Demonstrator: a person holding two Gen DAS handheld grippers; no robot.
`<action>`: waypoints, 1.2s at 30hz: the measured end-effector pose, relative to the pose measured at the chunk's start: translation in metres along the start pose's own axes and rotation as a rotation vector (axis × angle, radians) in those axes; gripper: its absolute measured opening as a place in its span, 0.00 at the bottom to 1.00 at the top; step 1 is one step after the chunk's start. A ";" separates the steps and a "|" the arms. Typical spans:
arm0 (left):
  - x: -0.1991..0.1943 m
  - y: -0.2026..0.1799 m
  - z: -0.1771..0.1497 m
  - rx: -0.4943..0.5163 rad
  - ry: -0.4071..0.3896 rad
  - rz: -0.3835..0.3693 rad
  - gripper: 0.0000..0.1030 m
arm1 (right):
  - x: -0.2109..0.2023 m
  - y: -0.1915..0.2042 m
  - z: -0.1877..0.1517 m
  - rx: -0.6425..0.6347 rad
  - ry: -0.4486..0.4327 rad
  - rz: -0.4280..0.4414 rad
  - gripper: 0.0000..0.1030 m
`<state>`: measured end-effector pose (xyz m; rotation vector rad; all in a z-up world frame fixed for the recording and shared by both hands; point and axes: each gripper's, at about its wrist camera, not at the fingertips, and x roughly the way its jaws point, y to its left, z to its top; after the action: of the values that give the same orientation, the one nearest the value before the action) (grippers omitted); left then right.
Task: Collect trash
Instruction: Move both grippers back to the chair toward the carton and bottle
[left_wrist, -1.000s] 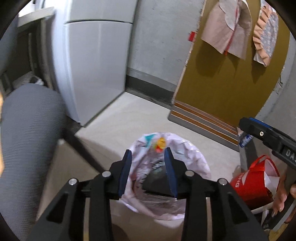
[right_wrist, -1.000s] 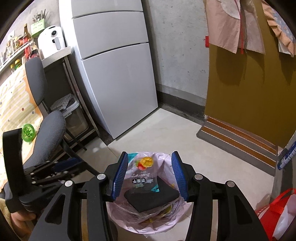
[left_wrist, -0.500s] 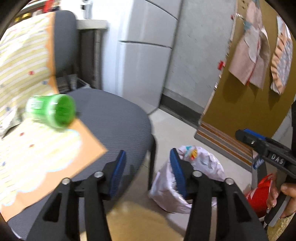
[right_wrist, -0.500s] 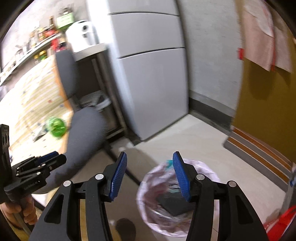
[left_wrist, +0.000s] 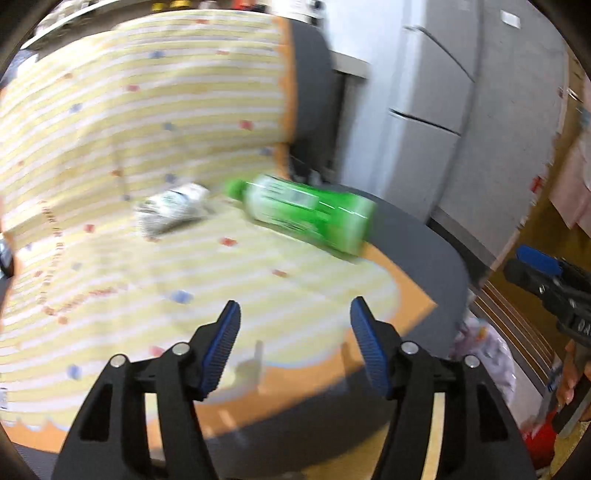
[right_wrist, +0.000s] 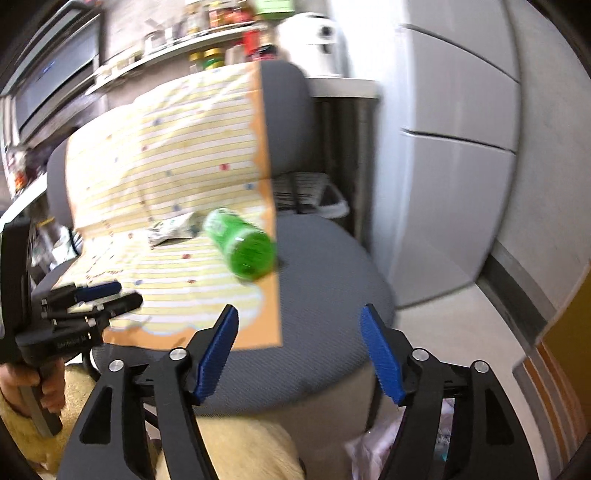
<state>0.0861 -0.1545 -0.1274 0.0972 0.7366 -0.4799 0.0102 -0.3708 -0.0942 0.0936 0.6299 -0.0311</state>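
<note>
Swinging away from the bag (left_wrist: 491, 350), both cameras now face the chair (right_wrist: 325, 295), where a second ago they looked straight down into the trash. My left gripper (left_wrist: 295, 343) and right gripper (right_wrist: 299, 350) both have fingers spread wide, holding nothing. A green bottle (left_wrist: 306, 214) lies on its side on the striped cloth (left_wrist: 147, 129), a crumpled wrapper (left_wrist: 170, 212) just beside it. I judge the last drop done and these two next; the bottle sits ahead of the left gripper, near the cloth's edge.
</note>
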 end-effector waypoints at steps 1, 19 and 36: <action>-0.001 0.009 0.004 -0.007 -0.005 0.026 0.65 | 0.006 0.007 0.006 -0.018 0.001 0.015 0.71; 0.099 0.115 0.069 -0.007 0.129 0.308 0.78 | 0.111 0.078 0.077 -0.101 0.014 0.133 0.76; 0.168 0.104 0.094 0.164 0.204 0.318 0.81 | 0.143 0.061 0.094 -0.050 0.015 0.119 0.76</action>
<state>0.2986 -0.1509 -0.1781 0.4157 0.8627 -0.2267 0.1843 -0.3195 -0.0987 0.0830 0.6385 0.1002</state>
